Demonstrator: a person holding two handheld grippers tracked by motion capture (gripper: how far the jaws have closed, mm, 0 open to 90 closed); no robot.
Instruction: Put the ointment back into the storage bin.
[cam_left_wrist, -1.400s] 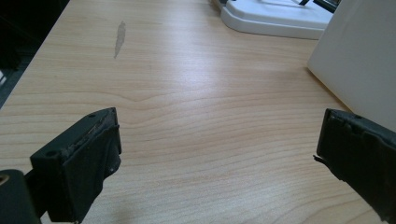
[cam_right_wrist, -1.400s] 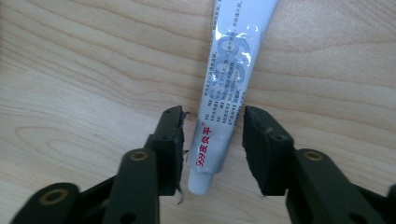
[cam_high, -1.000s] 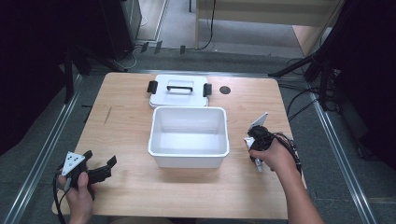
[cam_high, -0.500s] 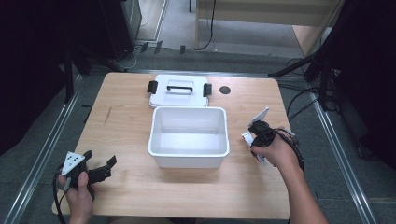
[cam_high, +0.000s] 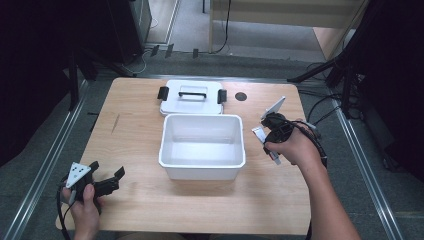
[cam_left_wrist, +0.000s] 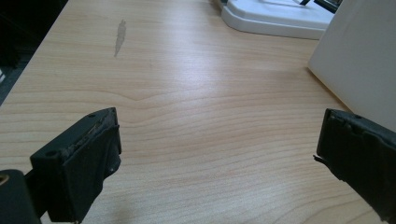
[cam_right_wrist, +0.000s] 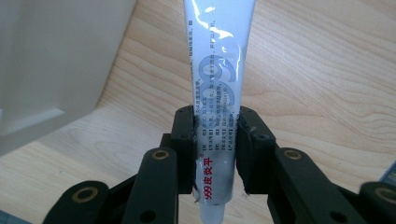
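- Your right gripper (cam_right_wrist: 215, 140) has its two black jaws closed tight on a white squeezable ointment tube (cam_right_wrist: 218, 84); the grip sits near the cap end, and the flat body of the tube runs on past the jaws above the wood
- On that tube you can read "999" in large grey numerals and again in red beside red Chinese characters near the cap; the columns of small dark print are too fine to read
- From the high view your right hand (cam_high: 295, 147) holds that gripper just right of the open white rectangular plastic bin (cam_high: 202, 145), apart from its wall; the tube (cam_high: 259, 134) shows as a pale strip at the gripper's left
- Your left gripper (cam_left_wrist: 217, 154) has its jaws spread wide with nothing between them; it rests low at the front left of the light wooden table (cam_high: 135, 150), well apart from the bin
- The flat white lid with black side latches (cam_high: 192, 96) lies just behind the bin; a small dark round hole (cam_high: 241, 96) sits in the tabletop to its right
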